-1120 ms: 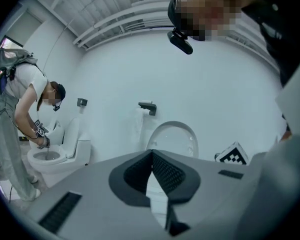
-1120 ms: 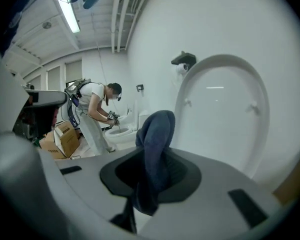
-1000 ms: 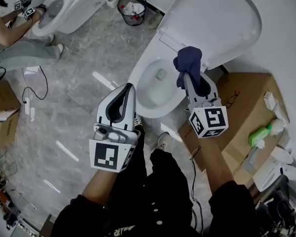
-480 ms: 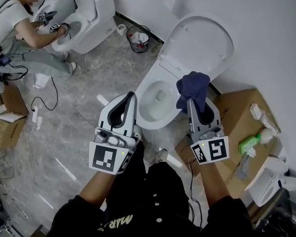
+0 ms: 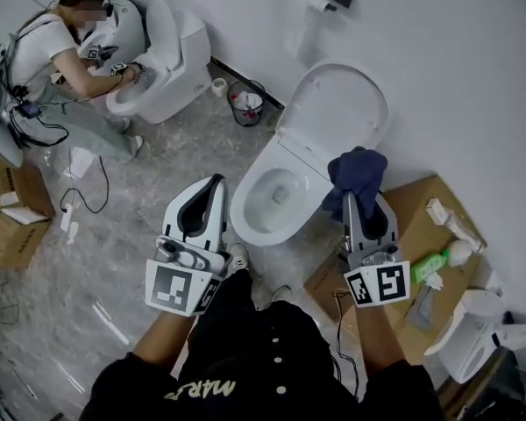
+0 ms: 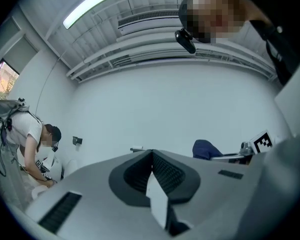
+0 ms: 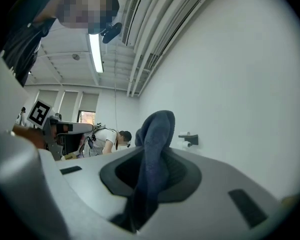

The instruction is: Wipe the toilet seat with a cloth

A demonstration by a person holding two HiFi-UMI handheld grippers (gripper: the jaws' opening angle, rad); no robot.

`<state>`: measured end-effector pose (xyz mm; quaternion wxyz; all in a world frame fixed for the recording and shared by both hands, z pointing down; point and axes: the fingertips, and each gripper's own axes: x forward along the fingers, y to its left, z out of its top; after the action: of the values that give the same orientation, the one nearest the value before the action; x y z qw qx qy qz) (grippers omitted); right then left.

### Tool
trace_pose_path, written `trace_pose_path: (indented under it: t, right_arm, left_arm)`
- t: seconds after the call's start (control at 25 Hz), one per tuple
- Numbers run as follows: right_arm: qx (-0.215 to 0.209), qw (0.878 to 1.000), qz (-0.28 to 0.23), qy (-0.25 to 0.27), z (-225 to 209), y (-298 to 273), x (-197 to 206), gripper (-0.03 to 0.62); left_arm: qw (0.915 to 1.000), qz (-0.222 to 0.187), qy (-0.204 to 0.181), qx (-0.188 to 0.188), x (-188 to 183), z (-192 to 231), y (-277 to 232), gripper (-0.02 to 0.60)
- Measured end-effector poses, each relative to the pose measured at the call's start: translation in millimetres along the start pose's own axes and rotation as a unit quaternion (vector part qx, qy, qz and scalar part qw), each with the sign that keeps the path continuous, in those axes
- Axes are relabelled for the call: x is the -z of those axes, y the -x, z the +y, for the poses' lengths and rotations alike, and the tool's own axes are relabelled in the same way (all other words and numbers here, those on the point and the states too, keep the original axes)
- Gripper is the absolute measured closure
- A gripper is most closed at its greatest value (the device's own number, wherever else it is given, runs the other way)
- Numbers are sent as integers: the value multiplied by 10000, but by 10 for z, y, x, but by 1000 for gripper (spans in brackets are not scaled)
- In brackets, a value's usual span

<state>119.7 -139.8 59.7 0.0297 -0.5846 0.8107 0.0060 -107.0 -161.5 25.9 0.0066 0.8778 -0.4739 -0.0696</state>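
— Where's the cloth?
— My dark blue cloth [image 5: 355, 175] is bunched up and pinched in my right gripper [image 5: 360, 202], its loose end flopping over the tips.
— And the toilet seat?
— The white toilet seat [image 5: 242, 207] lies down on the bowl, lid [image 5: 337, 112] raised. The cloth hangs just right of it, not touching.

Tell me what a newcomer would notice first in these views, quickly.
The dark blue cloth stands out first, bunched in the shut right gripper, just right of the open white toilet, whose lid stands raised. The left gripper is shut and empty on the bowl's left. At top left, another person bends over a second toilet.
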Motion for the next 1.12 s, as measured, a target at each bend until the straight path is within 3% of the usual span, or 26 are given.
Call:
trace_pose_path:
  t: [0.48, 0.8, 1.12]
  right_arm:
    - [291, 9987, -413, -47, -155, 515, -438, 519]
    - [579, 9969, -527, -22, -290, 785, -496, 519]
    - [714, 9958, -576, 44, -355, 936, -556, 520]
  left_arm:
    - [9987, -390, -262, -192, -472, -149, 384, 571]
    - [9960, -365, -569, -578, -556, -13, 700, 571]
    - [9935, -435, -584, -878, -643, 103, 901, 571]
